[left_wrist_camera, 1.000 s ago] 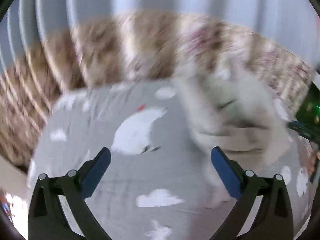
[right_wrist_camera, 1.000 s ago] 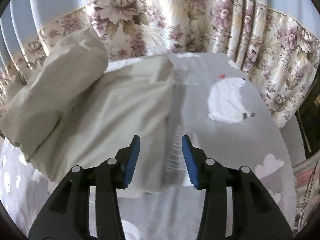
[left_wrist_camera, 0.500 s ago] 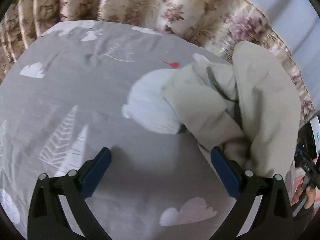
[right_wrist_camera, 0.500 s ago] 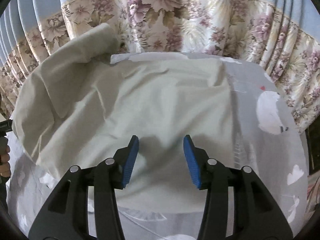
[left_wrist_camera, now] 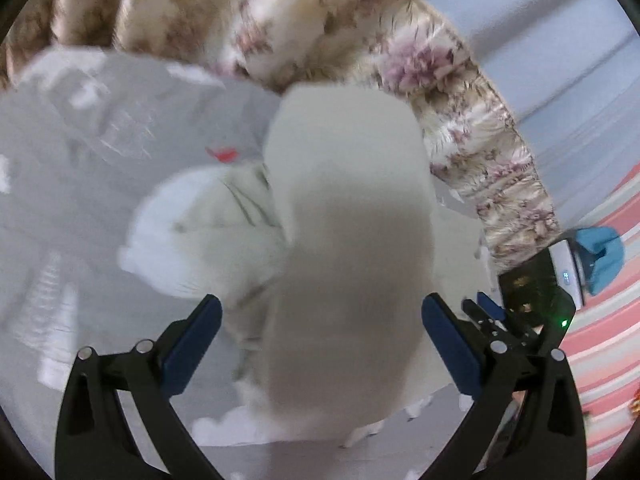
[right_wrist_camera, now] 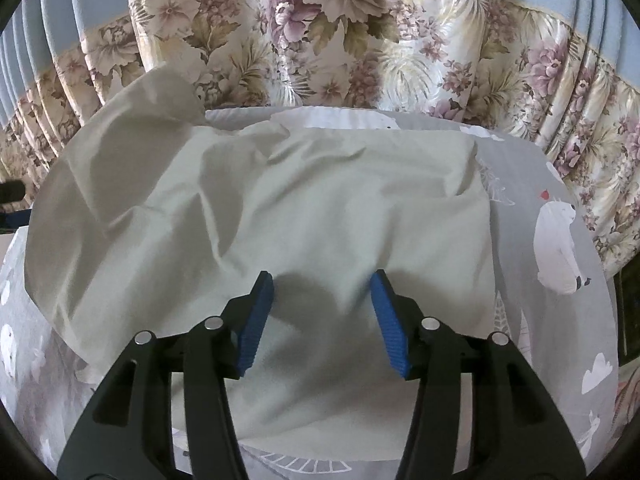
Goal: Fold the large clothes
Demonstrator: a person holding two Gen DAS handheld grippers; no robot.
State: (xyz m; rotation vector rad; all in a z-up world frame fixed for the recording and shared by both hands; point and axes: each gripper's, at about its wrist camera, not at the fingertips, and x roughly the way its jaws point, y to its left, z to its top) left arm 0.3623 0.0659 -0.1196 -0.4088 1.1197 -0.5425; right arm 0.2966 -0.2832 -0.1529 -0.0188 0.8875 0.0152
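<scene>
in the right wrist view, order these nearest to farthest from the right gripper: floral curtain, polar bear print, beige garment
1. beige garment, directly under and ahead of the right gripper
2. polar bear print, off to the right on the grey sheet
3. floral curtain, behind the table

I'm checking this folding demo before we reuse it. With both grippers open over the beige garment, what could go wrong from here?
The left wrist view is motion-blurred, so the left gripper may close on the wrong layer of the beige garment.

The right gripper sits mid-panel, not at an edge; pinching there would likely bunch the cloth.

The upper left corner rises against the floral curtain and could drag unevenly.
</scene>
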